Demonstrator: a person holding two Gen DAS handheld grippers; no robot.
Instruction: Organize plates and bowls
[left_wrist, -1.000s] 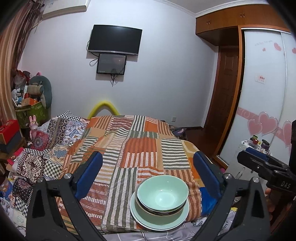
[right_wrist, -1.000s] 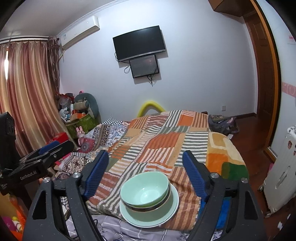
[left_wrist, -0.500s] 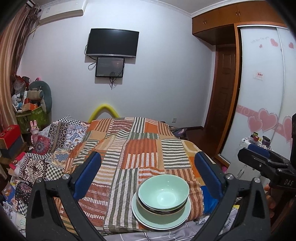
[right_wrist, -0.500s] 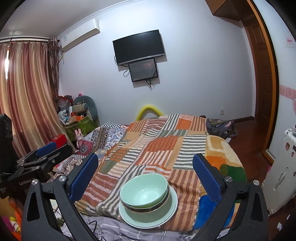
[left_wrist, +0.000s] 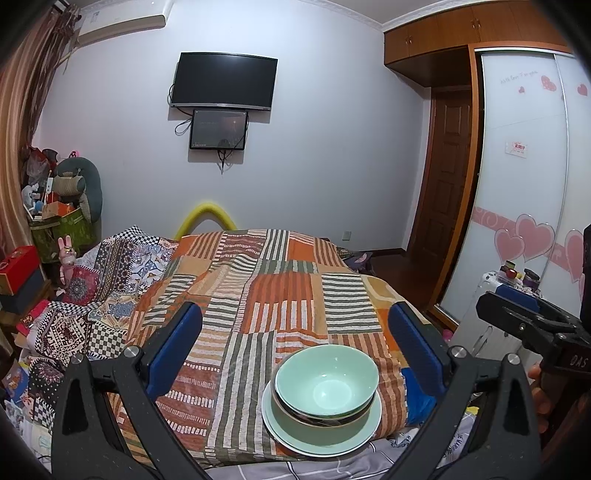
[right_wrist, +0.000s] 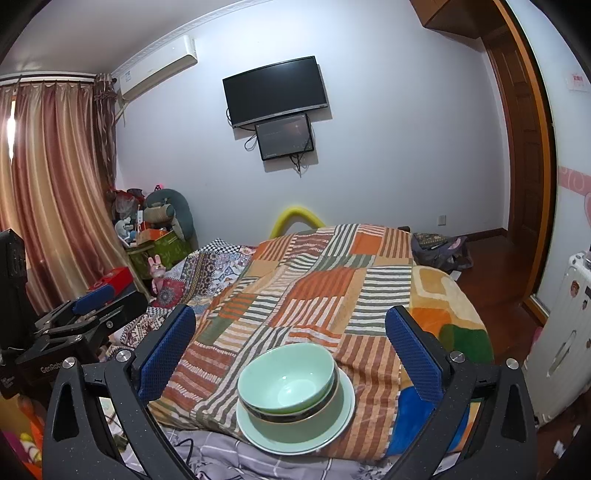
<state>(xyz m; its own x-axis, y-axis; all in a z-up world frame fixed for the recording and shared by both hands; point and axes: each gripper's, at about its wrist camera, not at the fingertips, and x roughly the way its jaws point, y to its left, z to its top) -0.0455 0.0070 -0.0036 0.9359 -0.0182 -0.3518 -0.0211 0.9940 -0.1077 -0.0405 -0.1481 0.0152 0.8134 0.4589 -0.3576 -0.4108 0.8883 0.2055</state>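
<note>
A pale green bowl (left_wrist: 327, 376) (right_wrist: 288, 380) sits nested in a dark-rimmed bowl (left_wrist: 314, 415) (right_wrist: 280, 415). Both rest on stacked green plates (left_wrist: 321, 439) (right_wrist: 295, 439) at the near edge of the striped patchwork blanket (left_wrist: 280, 295). My left gripper (left_wrist: 294, 312) hangs open above and behind the stack, which lies toward its right finger. My right gripper (right_wrist: 290, 314) is also wide open, with the stack low between its fingers and untouched. Neither gripper holds anything.
The bed fills the middle, with a patterned quilt (left_wrist: 92, 295) and clutter on its left. On the right are a wardrobe with heart stickers (left_wrist: 524, 221) and a wooden door (right_wrist: 524, 147). The other gripper shows at each view's edge (left_wrist: 532, 325) (right_wrist: 85, 317).
The right gripper's jaws have spread wider than a second ago. The stack and the left gripper look unchanged.
</note>
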